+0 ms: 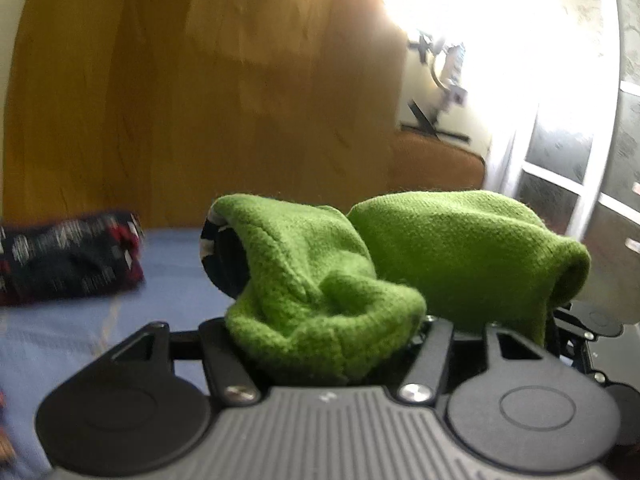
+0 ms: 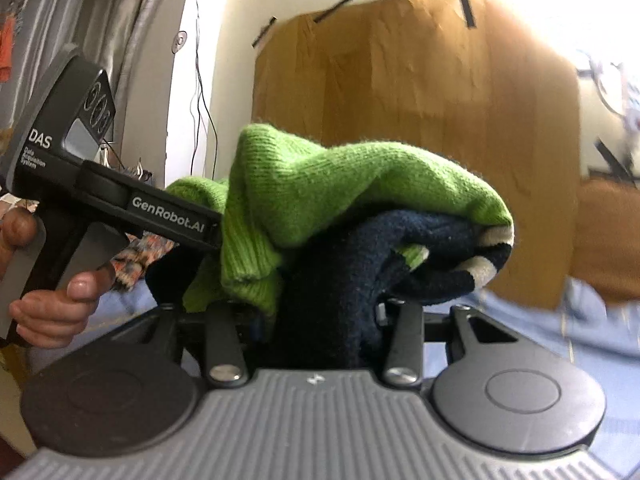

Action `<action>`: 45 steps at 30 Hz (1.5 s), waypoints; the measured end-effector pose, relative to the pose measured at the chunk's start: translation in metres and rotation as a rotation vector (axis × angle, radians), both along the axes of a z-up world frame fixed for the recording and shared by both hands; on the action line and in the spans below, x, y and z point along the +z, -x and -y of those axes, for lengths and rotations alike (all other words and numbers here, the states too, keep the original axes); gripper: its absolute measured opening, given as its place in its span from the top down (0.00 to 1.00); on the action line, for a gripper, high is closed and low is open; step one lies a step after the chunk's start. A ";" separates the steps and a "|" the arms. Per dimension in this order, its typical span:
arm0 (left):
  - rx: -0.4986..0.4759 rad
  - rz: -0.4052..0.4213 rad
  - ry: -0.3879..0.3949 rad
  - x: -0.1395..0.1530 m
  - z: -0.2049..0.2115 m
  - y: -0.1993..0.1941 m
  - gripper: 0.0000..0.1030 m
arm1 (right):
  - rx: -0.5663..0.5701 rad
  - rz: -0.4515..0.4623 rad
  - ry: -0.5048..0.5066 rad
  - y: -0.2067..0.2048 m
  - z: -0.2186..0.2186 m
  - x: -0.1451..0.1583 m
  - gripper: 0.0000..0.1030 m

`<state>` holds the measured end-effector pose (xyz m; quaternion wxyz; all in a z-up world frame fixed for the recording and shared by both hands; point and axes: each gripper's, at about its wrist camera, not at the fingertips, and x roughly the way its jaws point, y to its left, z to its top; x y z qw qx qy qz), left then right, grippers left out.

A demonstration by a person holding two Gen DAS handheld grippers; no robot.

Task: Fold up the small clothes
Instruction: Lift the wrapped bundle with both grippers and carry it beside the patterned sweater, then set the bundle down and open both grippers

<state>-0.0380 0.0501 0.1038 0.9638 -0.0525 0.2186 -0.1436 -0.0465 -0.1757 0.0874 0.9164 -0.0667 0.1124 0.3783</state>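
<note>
A green knit garment (image 1: 320,280) with navy and white striped parts (image 2: 440,260) is bunched up and held in the air between both grippers. In the left wrist view it covers my left gripper (image 1: 320,320), whose fingers are hidden under the cloth. In the right wrist view it drapes over my right gripper (image 2: 320,312), also hidden. The left gripper's body (image 2: 120,200) reaches into the cloth from the left, held by a hand (image 2: 52,304). A dark patterned folded garment (image 1: 68,260) lies on the blue sheet (image 1: 80,340).
A brown cardboard panel (image 1: 200,100) stands taped against the wall behind the bed. A bright window (image 1: 480,20) is at right. A multicoloured cloth (image 2: 136,256) lies behind the left gripper.
</note>
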 end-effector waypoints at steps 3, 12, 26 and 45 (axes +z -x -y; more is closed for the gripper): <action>0.036 0.029 -0.005 0.012 -0.011 -0.039 0.45 | 0.014 0.027 0.002 -0.040 -0.016 0.008 0.55; 0.191 0.049 -0.026 0.000 -0.037 -0.196 0.47 | 0.015 -0.072 -0.040 -0.207 -0.063 -0.011 0.55; 0.353 -0.178 -0.090 -0.074 -0.054 -0.279 0.36 | -0.140 -0.525 -0.046 -0.305 -0.074 -0.079 0.23; 0.478 -0.160 -0.238 -0.087 0.030 -0.061 0.07 | -0.370 -0.401 -0.108 -0.105 -0.019 -0.059 0.10</action>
